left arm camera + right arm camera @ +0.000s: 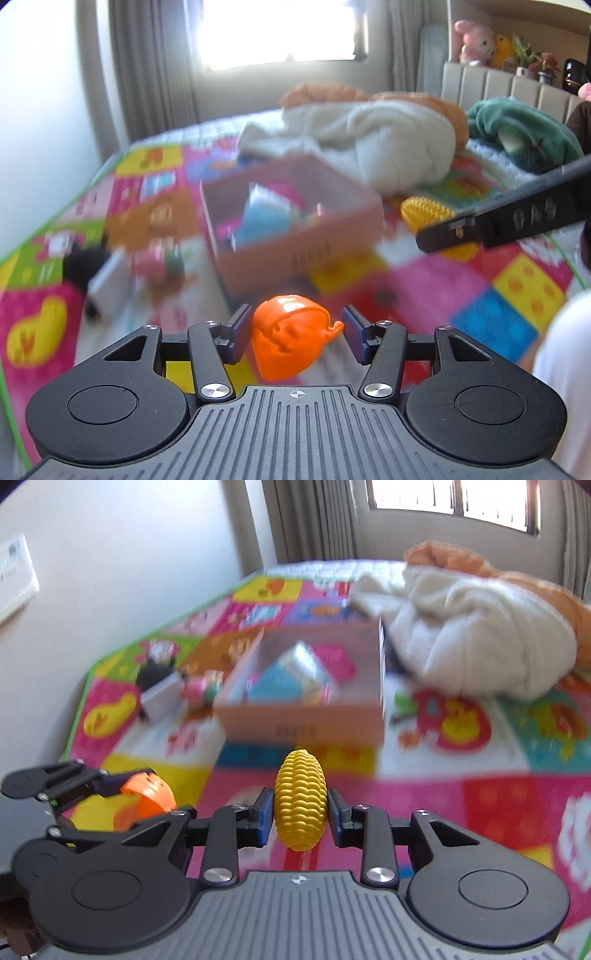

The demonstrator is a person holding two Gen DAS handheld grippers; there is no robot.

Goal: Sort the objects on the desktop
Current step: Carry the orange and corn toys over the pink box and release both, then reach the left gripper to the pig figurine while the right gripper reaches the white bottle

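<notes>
right gripper [300, 812]: pads closed on both sides of a yellow corn [301, 799], held upright, just short of the box [306, 722]. left gripper [295, 334]: jaws parted, orange toy [290, 336] between them, touching the left pad, clear of the right. box: open, blurred items inside. left of box: small toys [201, 688]. behind: white blanket [469, 635].

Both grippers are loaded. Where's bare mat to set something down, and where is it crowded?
Free: the mat between the box and both grippers, and right of the box below the white blanket. Crowded: left of the box, where small toys cluster. The box interior already holds items.
</notes>
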